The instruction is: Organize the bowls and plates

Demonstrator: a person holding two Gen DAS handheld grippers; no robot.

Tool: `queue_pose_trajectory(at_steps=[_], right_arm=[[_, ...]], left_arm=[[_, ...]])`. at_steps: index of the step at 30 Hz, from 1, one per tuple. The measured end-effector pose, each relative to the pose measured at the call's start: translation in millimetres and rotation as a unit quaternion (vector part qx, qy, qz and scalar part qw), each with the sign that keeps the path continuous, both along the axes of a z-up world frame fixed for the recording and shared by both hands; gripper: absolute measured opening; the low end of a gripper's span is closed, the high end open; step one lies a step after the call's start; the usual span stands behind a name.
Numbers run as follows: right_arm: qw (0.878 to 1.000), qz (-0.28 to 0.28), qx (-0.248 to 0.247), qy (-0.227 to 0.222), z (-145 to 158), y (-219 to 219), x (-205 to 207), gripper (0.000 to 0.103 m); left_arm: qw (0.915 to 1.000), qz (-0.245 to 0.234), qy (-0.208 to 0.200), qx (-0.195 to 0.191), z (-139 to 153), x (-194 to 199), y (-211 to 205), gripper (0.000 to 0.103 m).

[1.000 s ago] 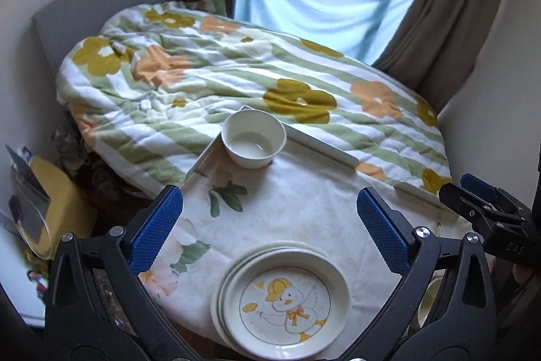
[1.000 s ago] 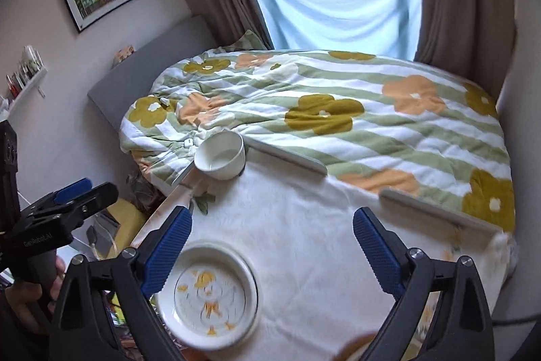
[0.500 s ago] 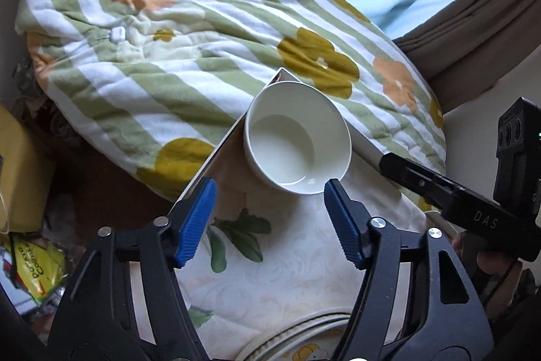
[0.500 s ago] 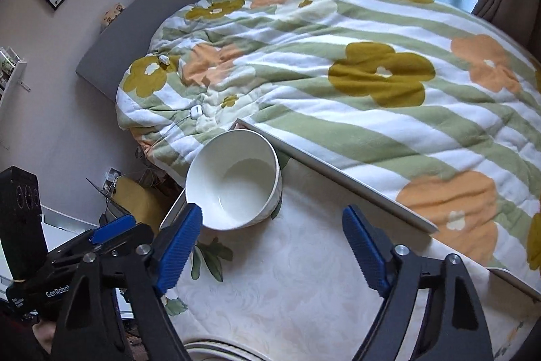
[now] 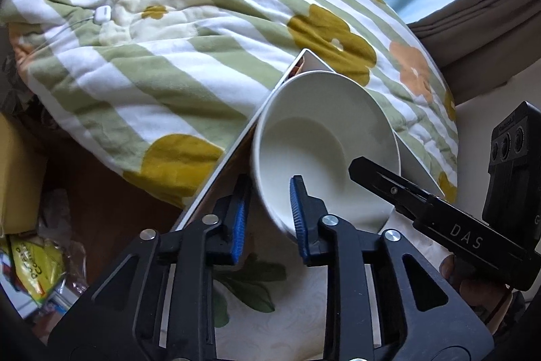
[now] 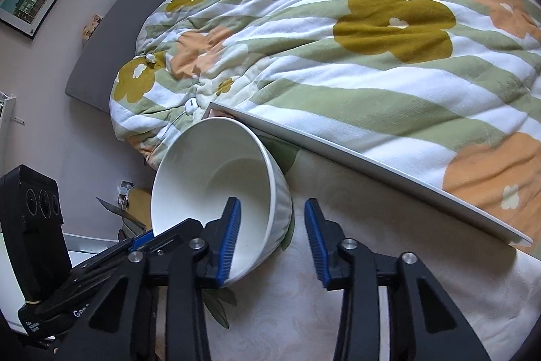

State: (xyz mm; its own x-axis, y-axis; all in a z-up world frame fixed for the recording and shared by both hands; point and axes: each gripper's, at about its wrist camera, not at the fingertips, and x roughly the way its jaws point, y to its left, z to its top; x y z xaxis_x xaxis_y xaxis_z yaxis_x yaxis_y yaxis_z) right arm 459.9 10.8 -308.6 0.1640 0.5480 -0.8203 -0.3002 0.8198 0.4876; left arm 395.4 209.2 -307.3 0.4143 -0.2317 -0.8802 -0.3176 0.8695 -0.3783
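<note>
A white ribbed bowl (image 5: 324,141) stands at the far left corner of the table, tilted, also in the right wrist view (image 6: 219,192). My left gripper (image 5: 267,212) straddles its near left rim, one blue pad inside, one outside, close on the wall. My right gripper (image 6: 272,239) straddles the bowl's right rim, left pad inside, right pad a gap away from the outer wall. The stacked plates are out of view.
The table (image 6: 372,276) has a white floral cloth and a raised white edge (image 6: 372,158). Behind it lies a bed with a green-striped flowered duvet (image 6: 372,39). A yellow bag and snack packet (image 5: 37,269) lie on the floor at left.
Both grippers moved forward to the bowl and narrowed around its rim from opposite sides. The bowl now tilts. The plates dropped out of view.
</note>
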Motion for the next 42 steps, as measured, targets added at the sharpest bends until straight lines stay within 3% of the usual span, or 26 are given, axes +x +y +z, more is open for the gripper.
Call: queue_pose_trajectory(at_steps=[2,10,21,32,42], right_arm=[[1.000,0.001,-0.004,-0.002,-1.4,2.1,-1.0,0.019],[1.000,-0.003,0.007,-0.020,6.4,-3.1,-6.2,0.018],[0.995,-0.018,0.038,-0.086,71.4,-40.1,-52.1,0.018],[0.985,-0.072,0.055,-0.148,153.0,-156.4,-170.6,0.018],[0.976,-0.146,0.018,-0.161,171.1,-279.7,-281.2,0.018]], left_arm=[[1.0000,0.003,-0.001,0.000,-1.0,0.9,1.4,0.020],[0.9993,-0.011,-0.010,0.035,11.4,-3.0,-12.6,0.020],[0.9924,-0.029,-0.081,0.088,91.6,-48.1,-62.5,0.020],[0.9801,-0.084,-0.153,0.094,176.6,-147.0,-186.0,0.020],[0.9701,-0.162,-0.167,0.069,187.7,-235.7,-323.1,0.020]])
